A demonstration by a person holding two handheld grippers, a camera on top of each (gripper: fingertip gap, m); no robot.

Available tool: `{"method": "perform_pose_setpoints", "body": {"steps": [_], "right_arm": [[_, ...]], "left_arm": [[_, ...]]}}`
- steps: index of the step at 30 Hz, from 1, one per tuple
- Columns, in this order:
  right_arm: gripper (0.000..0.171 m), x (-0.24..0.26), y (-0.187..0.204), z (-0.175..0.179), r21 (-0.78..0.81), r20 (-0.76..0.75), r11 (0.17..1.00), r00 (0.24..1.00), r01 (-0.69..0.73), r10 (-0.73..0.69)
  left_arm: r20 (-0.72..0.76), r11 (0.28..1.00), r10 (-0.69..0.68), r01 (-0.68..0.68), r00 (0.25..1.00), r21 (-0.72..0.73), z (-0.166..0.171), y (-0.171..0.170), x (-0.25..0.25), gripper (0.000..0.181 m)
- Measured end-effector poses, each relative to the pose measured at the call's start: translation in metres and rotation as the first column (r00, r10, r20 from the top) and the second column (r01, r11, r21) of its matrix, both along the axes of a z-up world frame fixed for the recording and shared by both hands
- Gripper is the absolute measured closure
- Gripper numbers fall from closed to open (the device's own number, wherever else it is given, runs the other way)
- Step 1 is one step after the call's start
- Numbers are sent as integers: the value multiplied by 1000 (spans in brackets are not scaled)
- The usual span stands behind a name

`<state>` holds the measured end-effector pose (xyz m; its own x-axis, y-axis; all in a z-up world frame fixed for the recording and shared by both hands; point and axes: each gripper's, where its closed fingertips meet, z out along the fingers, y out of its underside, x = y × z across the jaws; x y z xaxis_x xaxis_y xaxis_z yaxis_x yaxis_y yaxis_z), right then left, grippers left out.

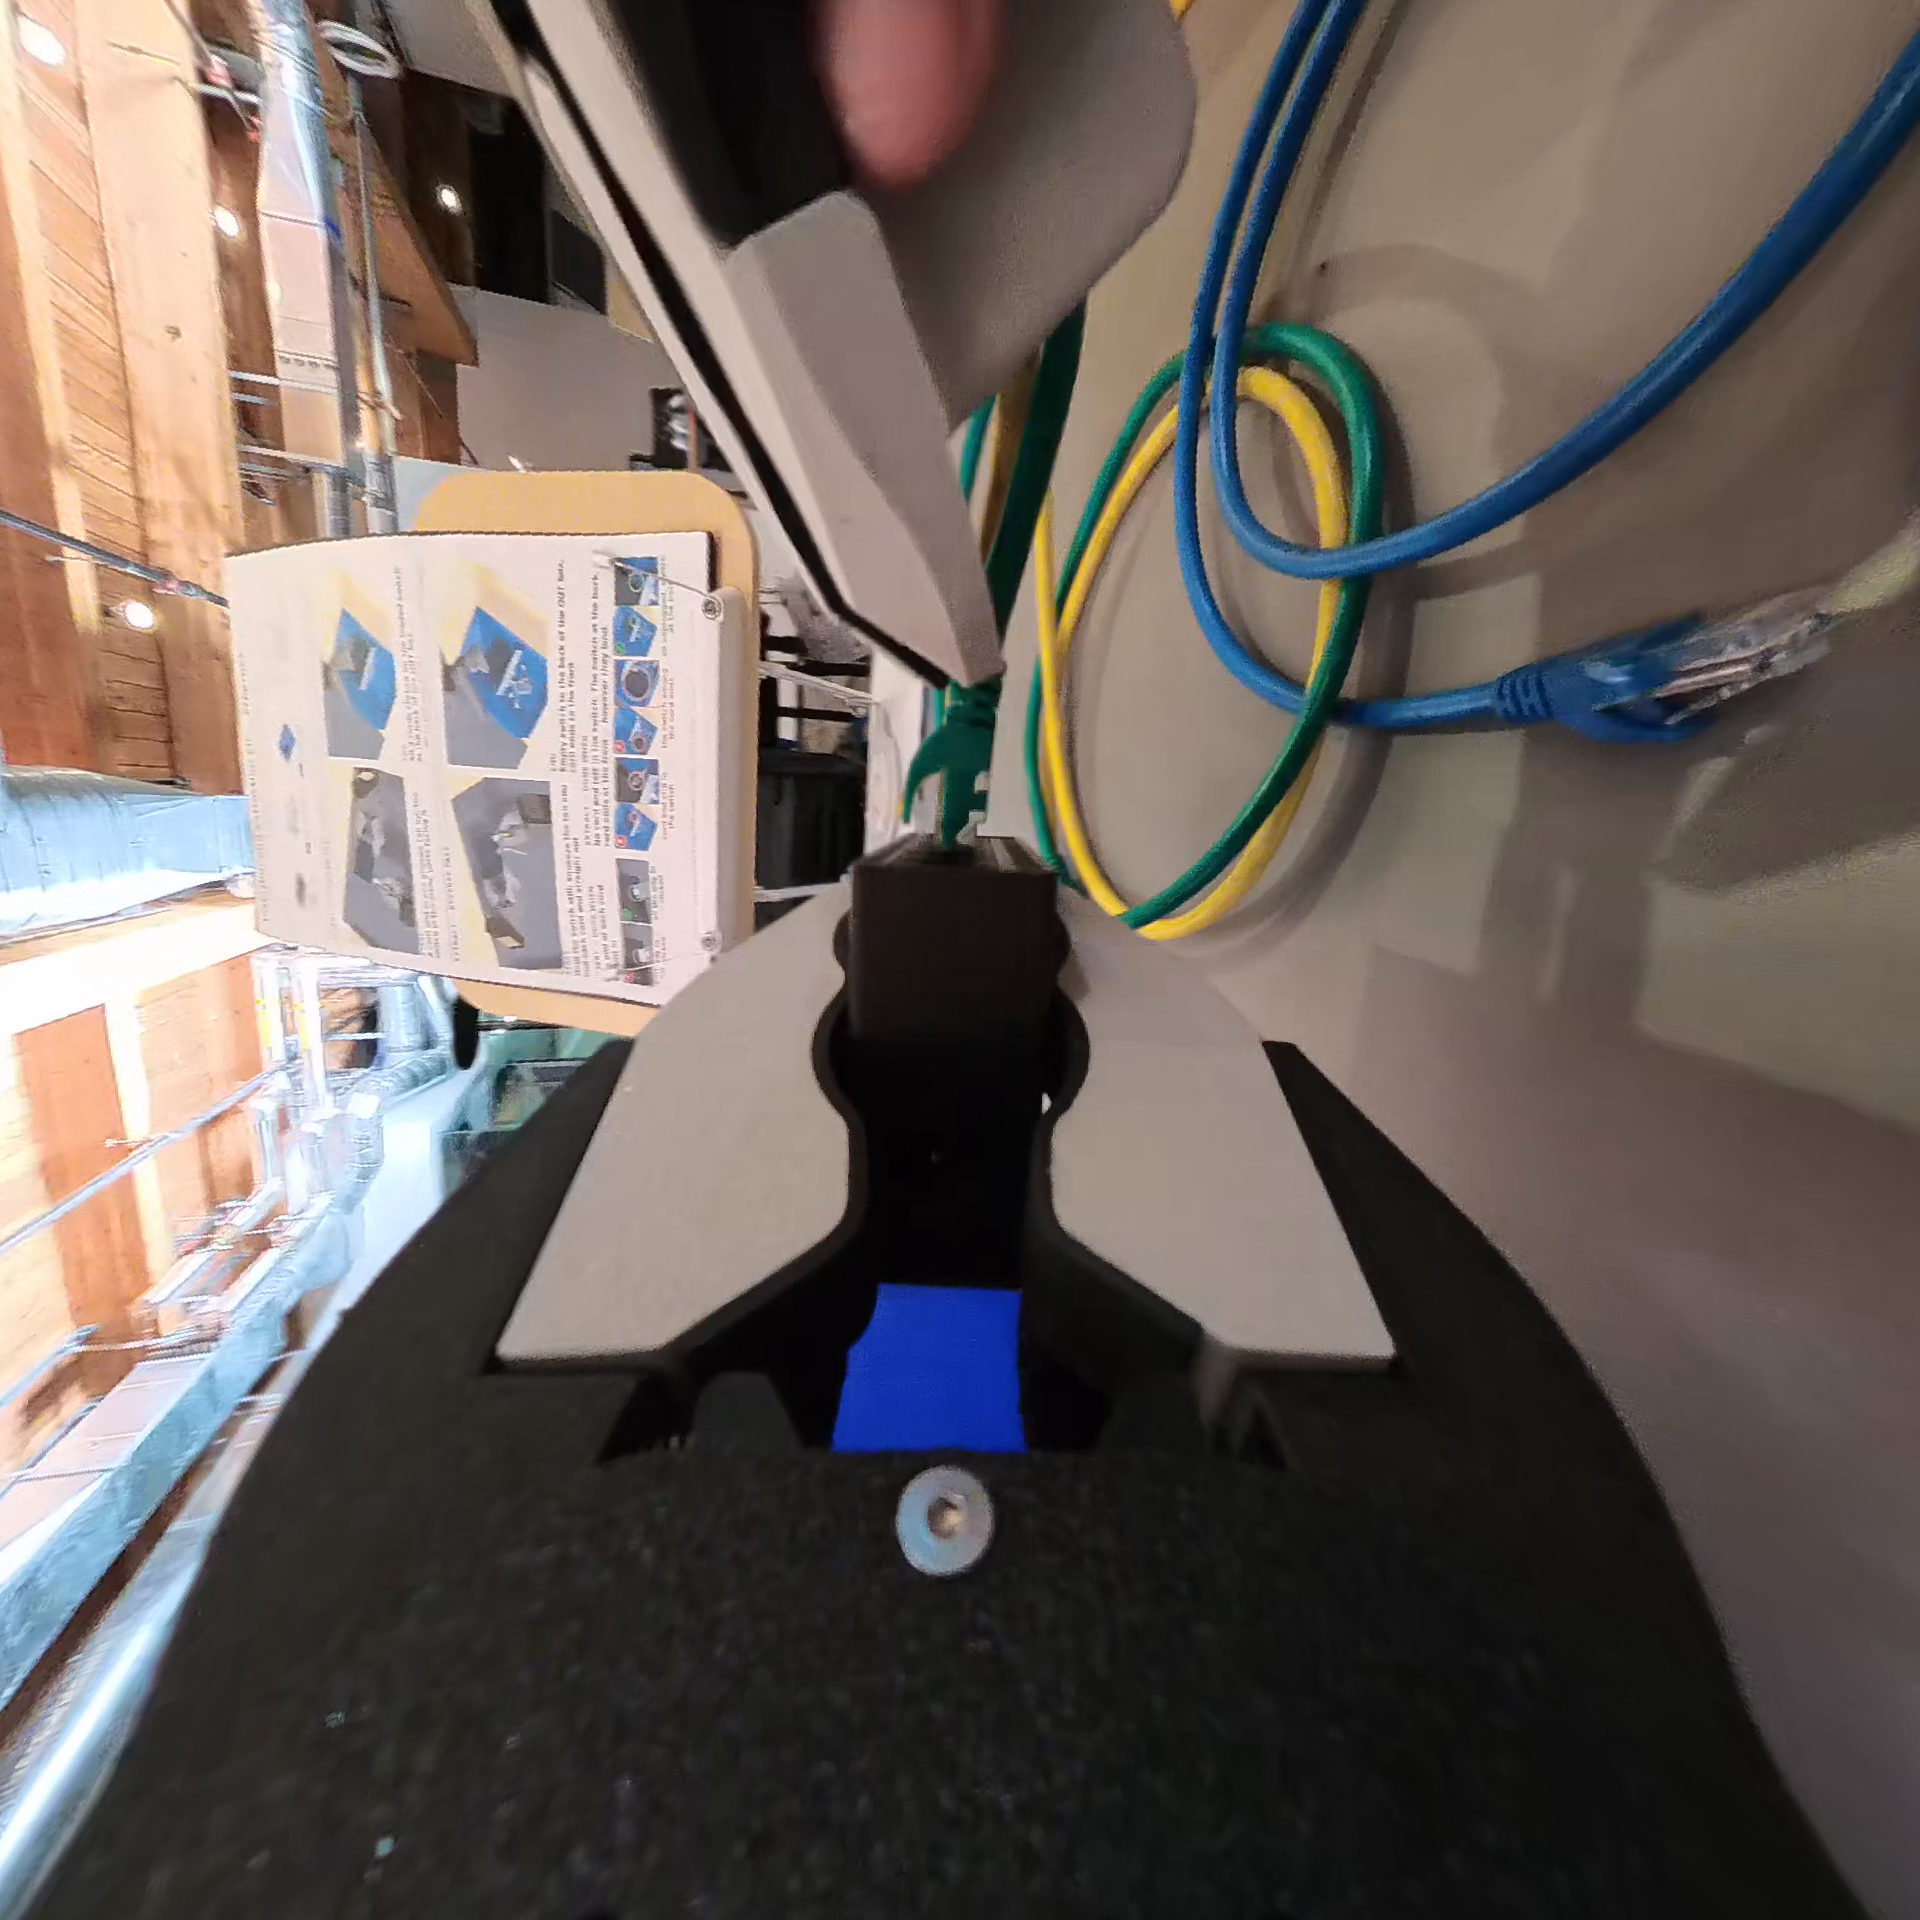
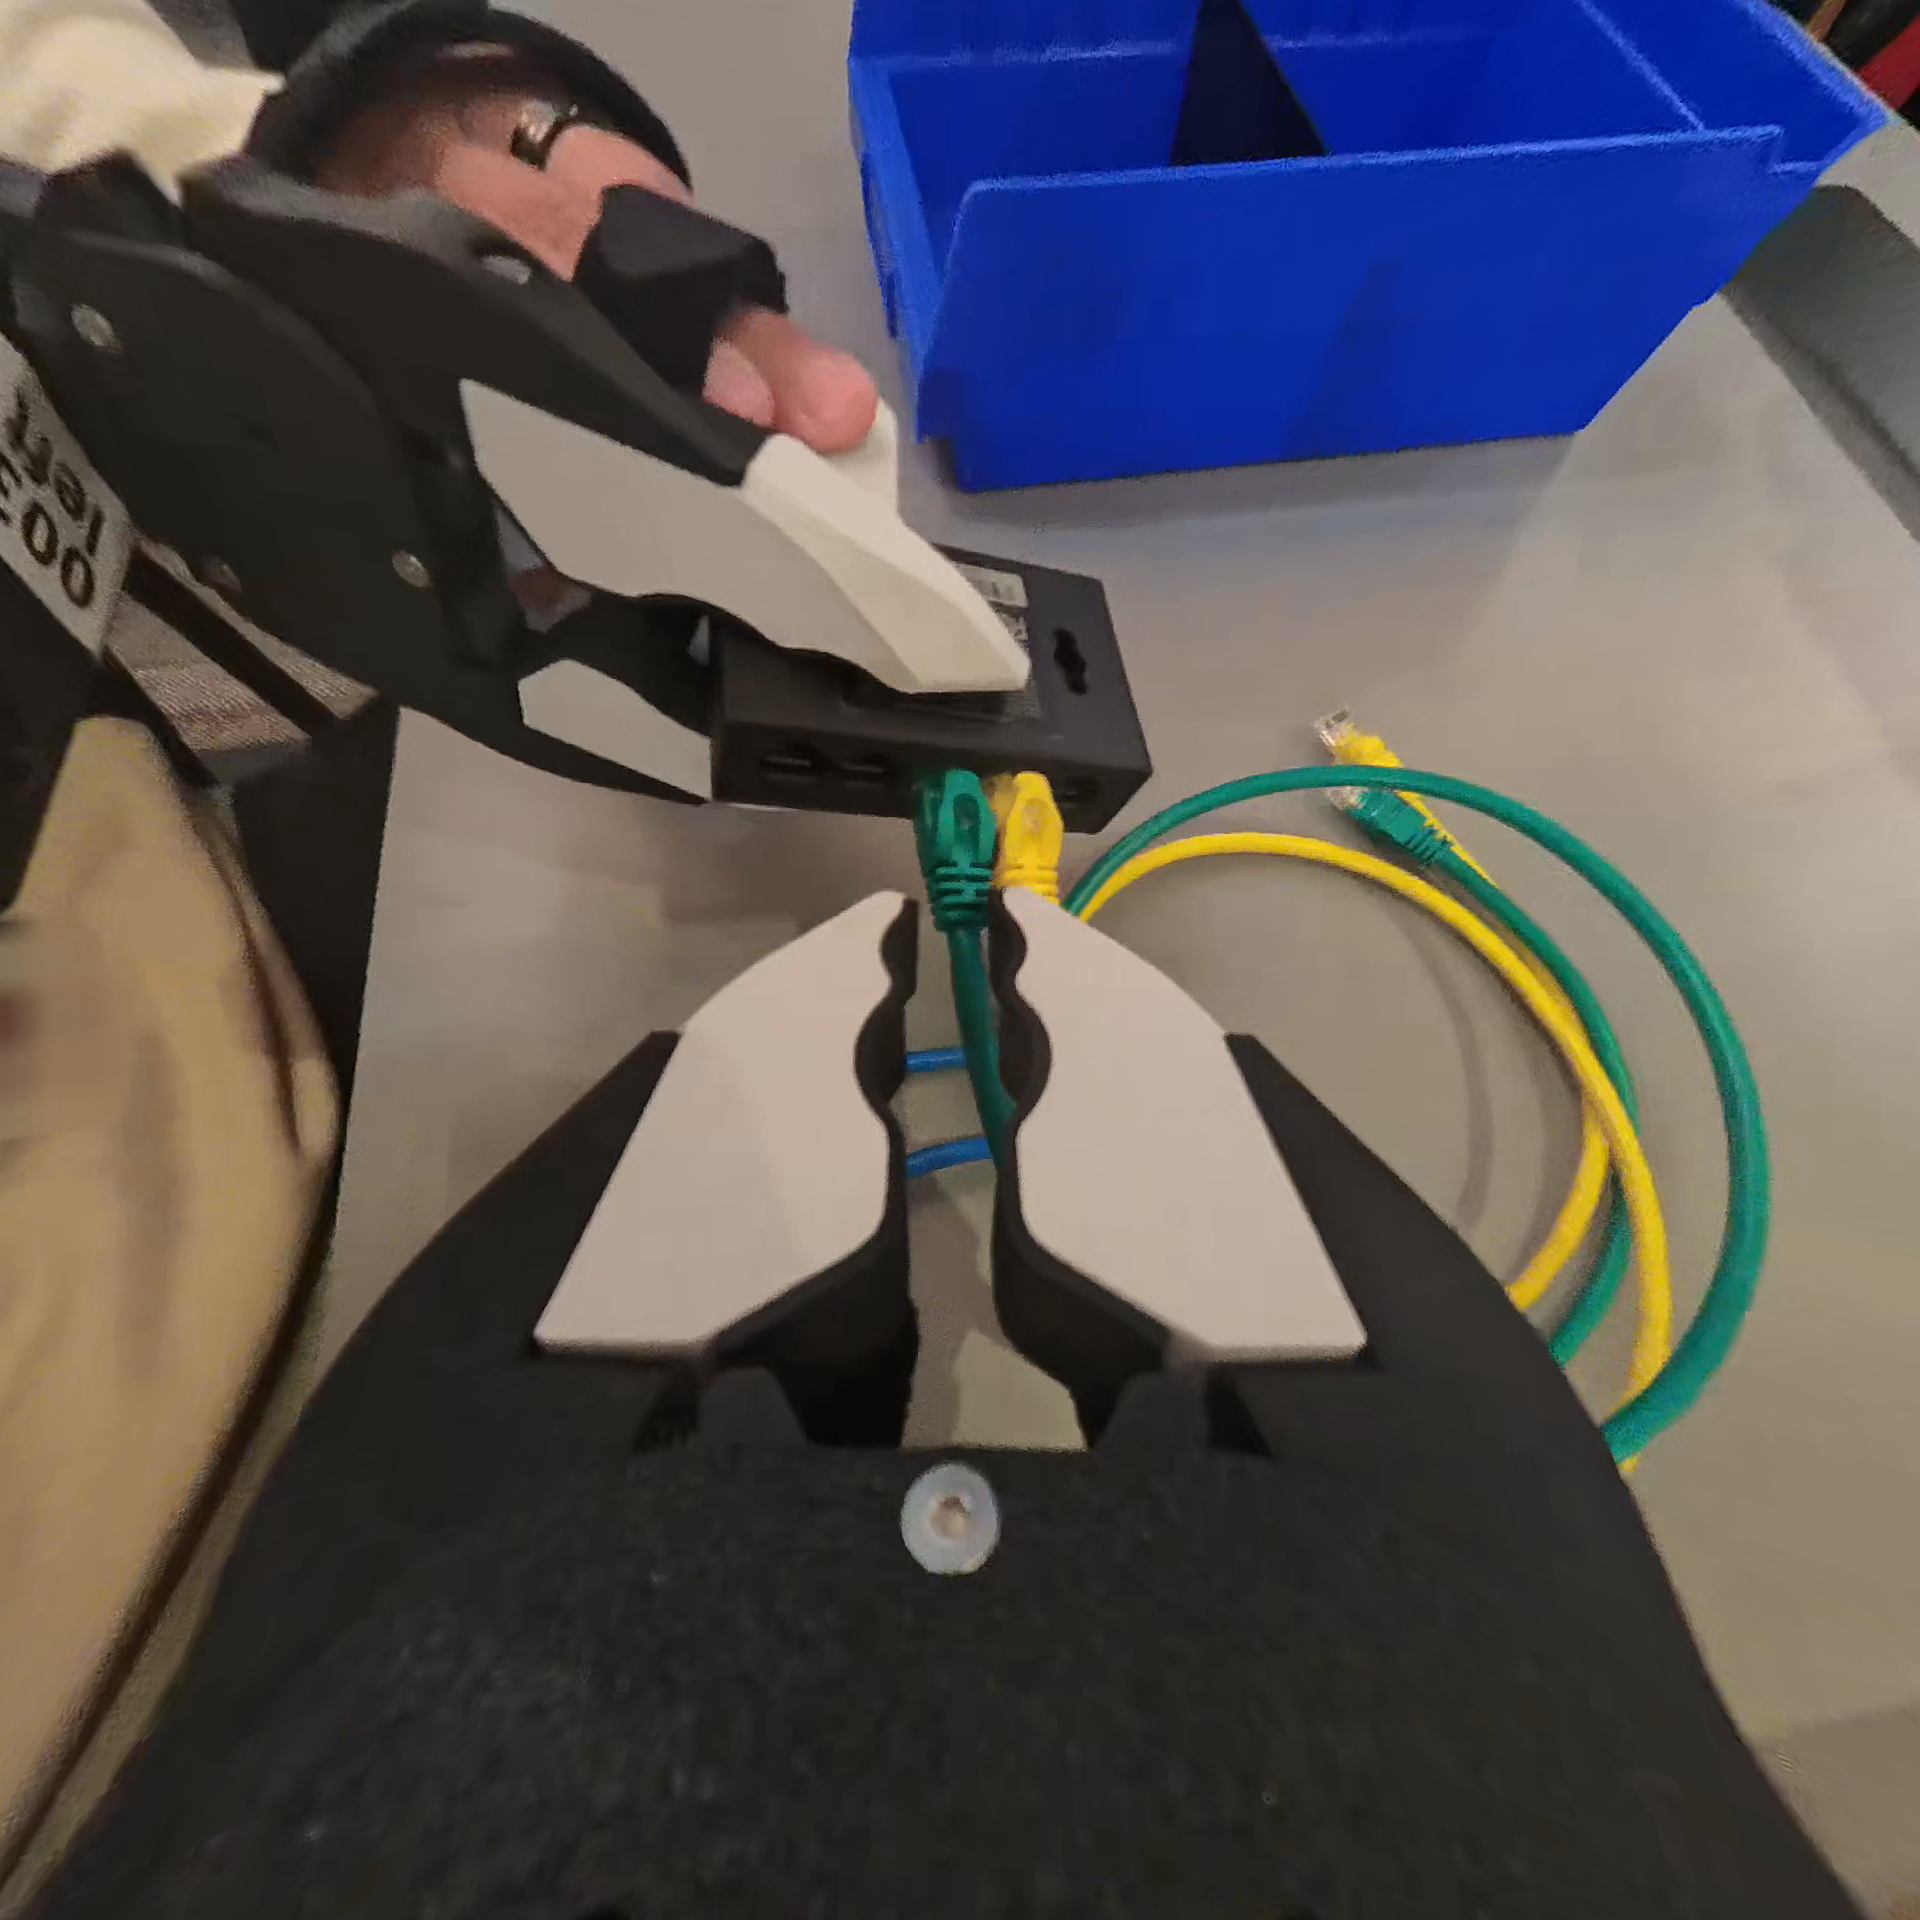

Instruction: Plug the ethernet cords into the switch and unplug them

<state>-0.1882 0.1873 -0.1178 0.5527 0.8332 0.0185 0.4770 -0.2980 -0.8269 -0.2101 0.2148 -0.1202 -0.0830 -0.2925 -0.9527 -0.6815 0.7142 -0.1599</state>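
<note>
My left gripper [image 1: 954,920] is shut on the black switch [image 1: 951,940] and holds it off the grey table; the right wrist view shows it too [image 2: 883,707], gripping the switch [image 2: 1081,727] from above and below. A green cord [image 2: 951,831] and a yellow cord [image 2: 1029,826] are plugged into the switch's front ports. My right gripper [image 2: 958,920] is closed around the green cord just behind its plug; its fingers [image 1: 914,499] also show in the left wrist view. A blue cord [image 1: 1621,686] lies loose with its plug free.
A blue divided bin [image 2: 1299,312] stands at the back of the table [image 2: 1558,675]. The free ends of the yellow cord [image 2: 1351,743] and green cord [image 2: 1397,821] lie coiled to the right. A printed instruction sheet [image 1: 468,758] stands on a board beyond the table.
</note>
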Motion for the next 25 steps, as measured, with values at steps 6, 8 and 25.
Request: {"method": "perform_pose_setpoints", "body": {"steps": [6,8,25], "right_arm": [[160,1,4,-1,22,-9,1000,1000,20,-19],[159,3,4,-1,66,47,998,999,20,-23],[166,6,-4,-7,-98,-112,994,993,-56,45]], "left_arm": [[1,1000,24,-24,1000,0,-1,2,0,152],[6,1000,28,-28,1000,-4,0,2,0,152],[-26,998,31,-33,999,-61,-4,7,-1,152]]}}
